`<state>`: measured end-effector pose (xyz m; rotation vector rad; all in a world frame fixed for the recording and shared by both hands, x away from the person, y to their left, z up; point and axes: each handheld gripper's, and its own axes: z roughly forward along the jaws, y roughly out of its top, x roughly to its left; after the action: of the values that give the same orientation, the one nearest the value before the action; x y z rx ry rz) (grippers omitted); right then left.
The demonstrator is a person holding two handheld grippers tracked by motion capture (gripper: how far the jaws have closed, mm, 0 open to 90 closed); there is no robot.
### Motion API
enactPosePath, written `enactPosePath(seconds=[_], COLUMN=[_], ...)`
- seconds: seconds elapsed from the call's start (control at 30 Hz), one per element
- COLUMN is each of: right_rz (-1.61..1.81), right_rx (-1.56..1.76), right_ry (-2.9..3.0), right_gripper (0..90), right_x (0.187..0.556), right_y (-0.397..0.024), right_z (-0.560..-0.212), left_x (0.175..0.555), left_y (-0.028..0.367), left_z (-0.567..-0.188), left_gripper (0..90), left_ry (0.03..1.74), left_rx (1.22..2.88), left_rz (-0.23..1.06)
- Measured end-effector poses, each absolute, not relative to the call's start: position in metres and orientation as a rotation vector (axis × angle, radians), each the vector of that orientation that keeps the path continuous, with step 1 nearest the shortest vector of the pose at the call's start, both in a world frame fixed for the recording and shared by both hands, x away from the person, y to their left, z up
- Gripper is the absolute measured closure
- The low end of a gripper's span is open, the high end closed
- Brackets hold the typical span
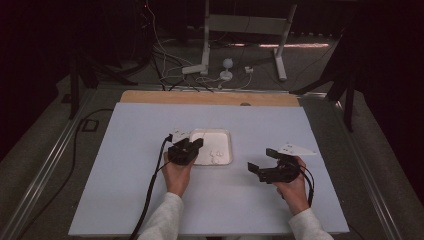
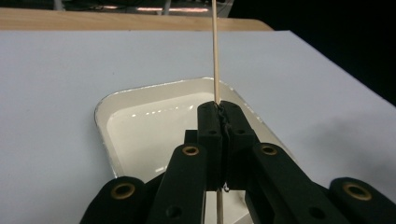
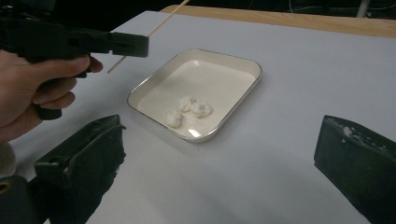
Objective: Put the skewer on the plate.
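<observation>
A shallow white tray (image 1: pixel 226 136) lies mid-table and holds three small white lumps (image 1: pixel 216 155), seen closer as lumps (image 3: pixel 189 109). My left gripper (image 1: pixel 198 143) is at the tray's left edge, shut on a thin wooden skewer (image 2: pixel 215 56) that points up and away over the tray (image 2: pixel 140 95). In the left gripper view, the left gripper (image 2: pixel 219 109) has its jaws pressed together around the stick. My right gripper (image 1: pixel 261 159) hovers right of the tray, open and holding nothing. From the right gripper (image 3: pixel 219 154), the tray (image 3: pixel 154 79), the left gripper (image 3: pixel 133 45) and the skewer (image 3: pixel 161 23) show ahead.
A pale mat (image 1: pixel 150 200) covers the table, with a wooden strip (image 1: pixel 210 97) along its far edge. Black cables (image 1: pixel 150 185) trail from the left gripper toward the near edge. Beyond the table, white frame legs (image 1: pixel 205 45) and loose wires stand on the floor.
</observation>
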<state>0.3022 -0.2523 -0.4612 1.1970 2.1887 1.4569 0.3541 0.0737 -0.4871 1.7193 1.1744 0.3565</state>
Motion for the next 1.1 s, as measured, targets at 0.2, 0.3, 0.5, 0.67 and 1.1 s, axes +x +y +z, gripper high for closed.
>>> enactPosePath(seconds=[0.2, 0.3, 0.5, 0.67, 1.1], right_rz=[1.468, 1.461, 1.46, 1.459, 1.463], right_rx=[1.205, 1.208, 1.204, 1.217, 1.218], right_ry=[2.172, 2.172, 2.177, 2.174, 2.171], right_gripper=[1.3, 1.3, 1.3, 1.3, 1.2], right_x=[0.297, 0.297, 0.297, 0.297, 0.297], right_y=[-0.258, -0.258, -0.258, -0.259, -0.261], right_z=[-0.46, -0.461, -0.462, -0.464, -0.464], left_x=[0.361, 0.364, 0.368, 0.372, 0.364], left_y=[0.069, 0.067, 0.062, 0.062, 0.072], left_z=[-0.498, -0.504, -0.512, -0.517, -0.501], left_gripper=[88.2, 87.4, 87.4, 83.9, 37.6], left_ry=[1.219, 1.242, 1.285, 1.314, 1.217], left_rx=[1.749, 1.759, 1.764, 1.763, 1.72], left_rz=[0.391, 0.389, 0.375, 0.363, 0.318])
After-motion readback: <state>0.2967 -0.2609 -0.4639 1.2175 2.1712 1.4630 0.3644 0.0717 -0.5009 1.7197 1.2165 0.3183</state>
